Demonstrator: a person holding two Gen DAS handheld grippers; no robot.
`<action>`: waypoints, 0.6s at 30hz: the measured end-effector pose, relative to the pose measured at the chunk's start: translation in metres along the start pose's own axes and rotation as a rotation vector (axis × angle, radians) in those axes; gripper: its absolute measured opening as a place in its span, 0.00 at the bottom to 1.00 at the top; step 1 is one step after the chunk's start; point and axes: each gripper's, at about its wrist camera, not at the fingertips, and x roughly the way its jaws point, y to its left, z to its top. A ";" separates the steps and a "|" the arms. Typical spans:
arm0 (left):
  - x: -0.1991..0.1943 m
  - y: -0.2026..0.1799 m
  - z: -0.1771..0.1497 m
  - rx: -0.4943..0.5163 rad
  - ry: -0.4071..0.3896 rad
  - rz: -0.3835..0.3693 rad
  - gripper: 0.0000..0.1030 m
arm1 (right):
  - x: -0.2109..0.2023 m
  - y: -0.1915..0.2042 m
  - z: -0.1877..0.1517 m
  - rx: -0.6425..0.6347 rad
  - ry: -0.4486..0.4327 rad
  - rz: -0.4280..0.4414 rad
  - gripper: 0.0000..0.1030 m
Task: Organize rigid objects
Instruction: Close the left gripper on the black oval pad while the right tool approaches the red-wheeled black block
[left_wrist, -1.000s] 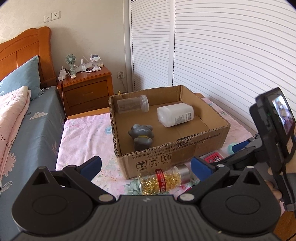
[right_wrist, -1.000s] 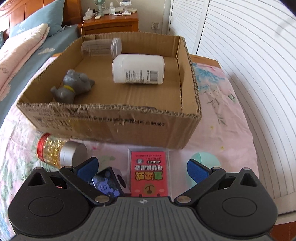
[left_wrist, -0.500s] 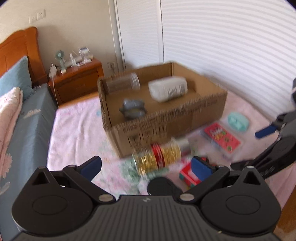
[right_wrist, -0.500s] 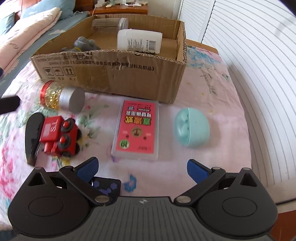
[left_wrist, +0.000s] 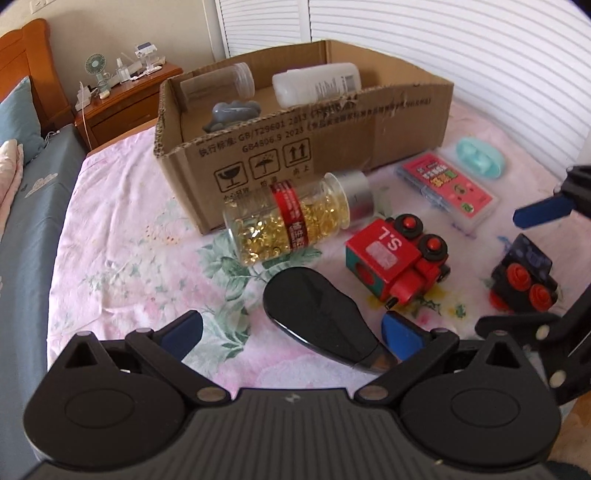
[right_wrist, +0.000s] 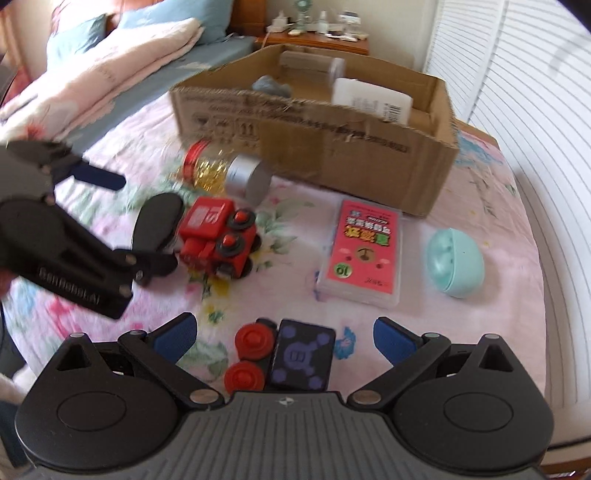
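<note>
Three things already lie in the brown cardboard box (left_wrist: 406, 110) at 12 o'clock: a clear jar, a white bottle, a grey figurine. Six wait on the floral bedspread (left_wrist: 129, 258), including the black toy block (right_wrist: 301, 360) between the right gripper (right_wrist: 284, 338) and its spread, empty fingers. The left gripper (left_wrist: 291, 332) is likewise wide, holding nothing.
</note>
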 end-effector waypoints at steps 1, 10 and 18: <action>0.000 0.001 -0.001 -0.002 0.001 -0.001 0.99 | 0.001 0.001 -0.001 -0.011 0.003 -0.010 1.00; -0.014 0.017 -0.014 0.016 0.019 0.090 0.99 | -0.002 -0.007 -0.011 0.019 -0.004 -0.017 1.00; -0.016 0.053 -0.020 -0.093 0.046 0.172 0.99 | -0.007 -0.027 -0.025 0.098 0.013 -0.027 1.00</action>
